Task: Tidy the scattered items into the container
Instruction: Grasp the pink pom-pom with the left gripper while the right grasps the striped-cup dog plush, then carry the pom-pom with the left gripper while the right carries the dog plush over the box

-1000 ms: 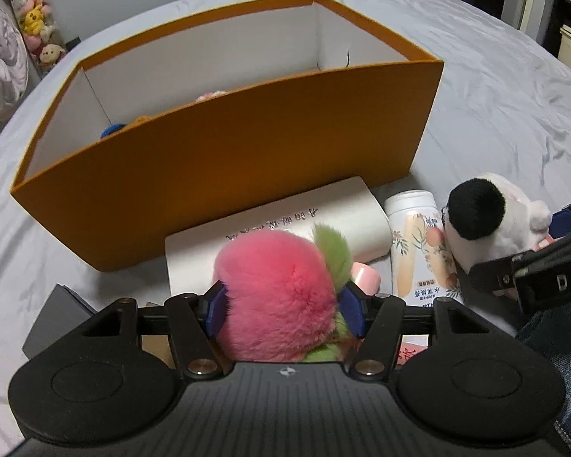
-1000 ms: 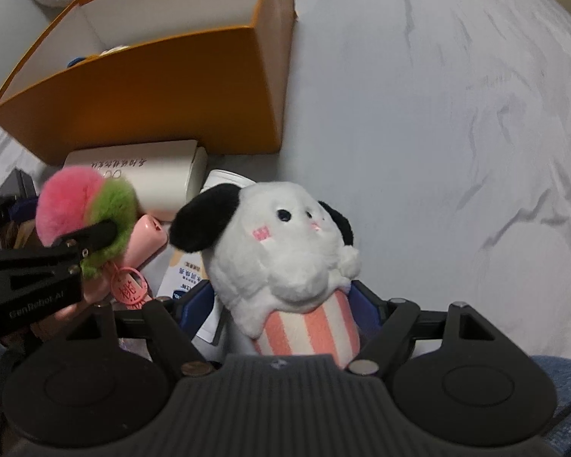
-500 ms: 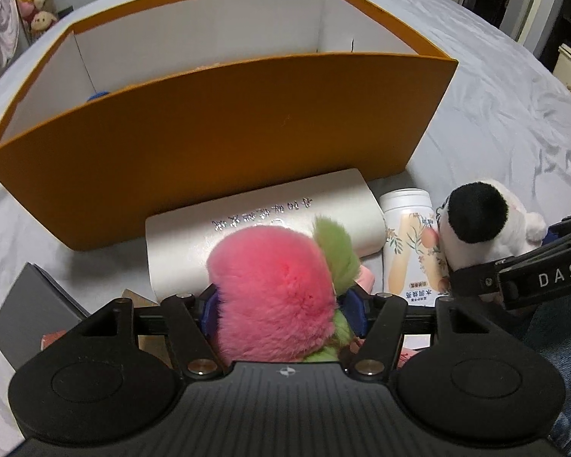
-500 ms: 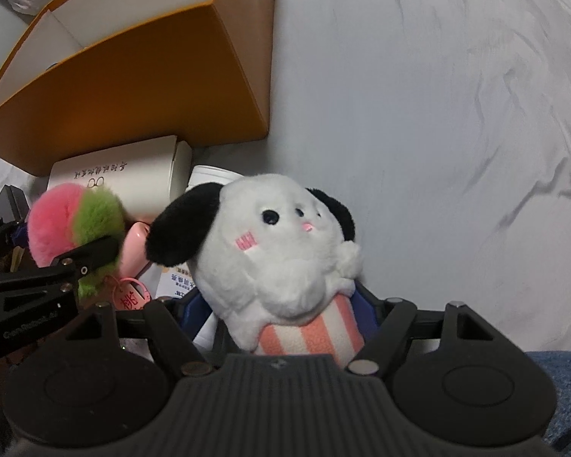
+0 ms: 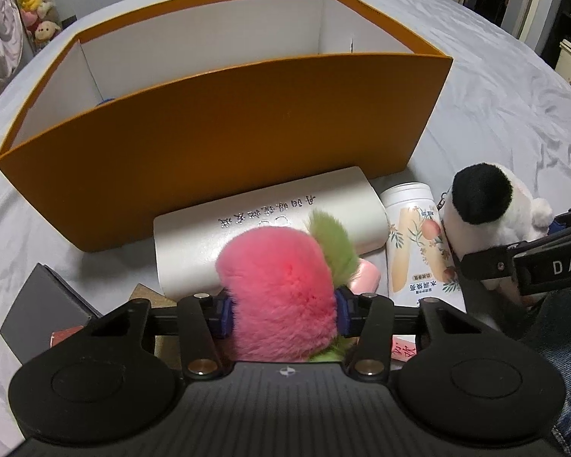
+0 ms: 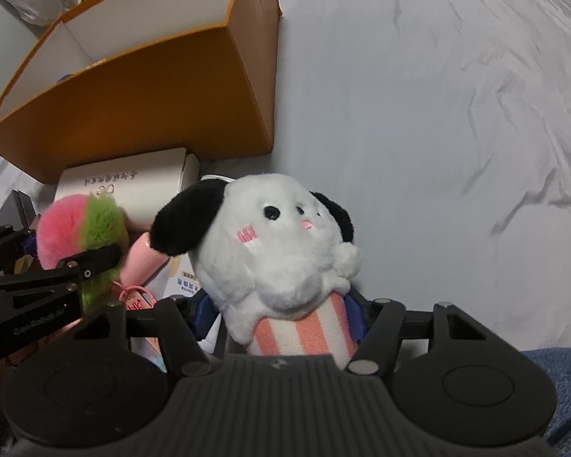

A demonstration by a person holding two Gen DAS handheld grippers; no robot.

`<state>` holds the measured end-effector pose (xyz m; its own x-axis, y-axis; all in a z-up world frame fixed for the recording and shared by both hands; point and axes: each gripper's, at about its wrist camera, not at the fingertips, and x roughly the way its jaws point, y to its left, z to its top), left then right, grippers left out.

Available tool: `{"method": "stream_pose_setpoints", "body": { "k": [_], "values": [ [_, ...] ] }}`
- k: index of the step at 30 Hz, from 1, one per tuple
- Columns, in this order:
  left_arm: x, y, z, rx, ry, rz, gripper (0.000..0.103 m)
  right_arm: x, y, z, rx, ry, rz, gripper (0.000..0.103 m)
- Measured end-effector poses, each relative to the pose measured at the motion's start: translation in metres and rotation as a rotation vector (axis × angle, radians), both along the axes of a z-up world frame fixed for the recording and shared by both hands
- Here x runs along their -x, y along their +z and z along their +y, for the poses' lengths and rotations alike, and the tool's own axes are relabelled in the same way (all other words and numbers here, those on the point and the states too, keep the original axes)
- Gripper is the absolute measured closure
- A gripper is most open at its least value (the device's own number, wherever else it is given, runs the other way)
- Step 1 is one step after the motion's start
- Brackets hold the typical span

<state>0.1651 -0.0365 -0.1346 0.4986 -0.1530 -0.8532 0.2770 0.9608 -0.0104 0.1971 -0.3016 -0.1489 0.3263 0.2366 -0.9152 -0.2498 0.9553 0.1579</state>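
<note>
My left gripper (image 5: pixel 281 310) is shut on a pink and green fluffy pom-pom (image 5: pixel 281 285), held just in front of the orange box (image 5: pixel 224 144). The pom-pom also shows in the right wrist view (image 6: pixel 80 228). My right gripper (image 6: pixel 281 316) is shut on a white plush dog (image 6: pixel 281 243) with black ears and a pink-striped body; the dog also shows at the right of the left wrist view (image 5: pixel 491 205). The orange box (image 6: pixel 141 103), white inside, stands on the grey bedsheet; a blue thing peeks inside it.
A white rectangular pack with printed characters (image 5: pixel 270 221) lies against the box front. A white can with a peach print (image 5: pixel 415 243) lies beside it. A pink item (image 5: pixel 367 278), a dark grey box (image 5: pixel 42 304) and a red tag (image 5: pixel 403 348) lie near me.
Both grippers have dropped a little and moved closer to the box front, each still holding its toy. The box's inside floor has gone out of sight.
</note>
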Motion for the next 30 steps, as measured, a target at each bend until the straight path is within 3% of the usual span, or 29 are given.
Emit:
{"method": "stream_pose_setpoints", "body": {
  "k": [18,23,30],
  "values": [
    [0.018,0.037,0.015,0.142,0.045,-0.098,0.05,0.025,0.03,-0.023,-0.128,-0.024,-0.212,0.036],
    [0.02,0.066,0.02,0.208,0.044,-0.157,0.05,0.026,0.034,-0.026,-0.198,-0.031,-0.227,0.036],
    [0.007,0.114,0.029,0.291,0.046,-0.256,0.05,0.005,0.082,-0.016,-0.314,-0.029,-0.339,0.036]
  ]
}}
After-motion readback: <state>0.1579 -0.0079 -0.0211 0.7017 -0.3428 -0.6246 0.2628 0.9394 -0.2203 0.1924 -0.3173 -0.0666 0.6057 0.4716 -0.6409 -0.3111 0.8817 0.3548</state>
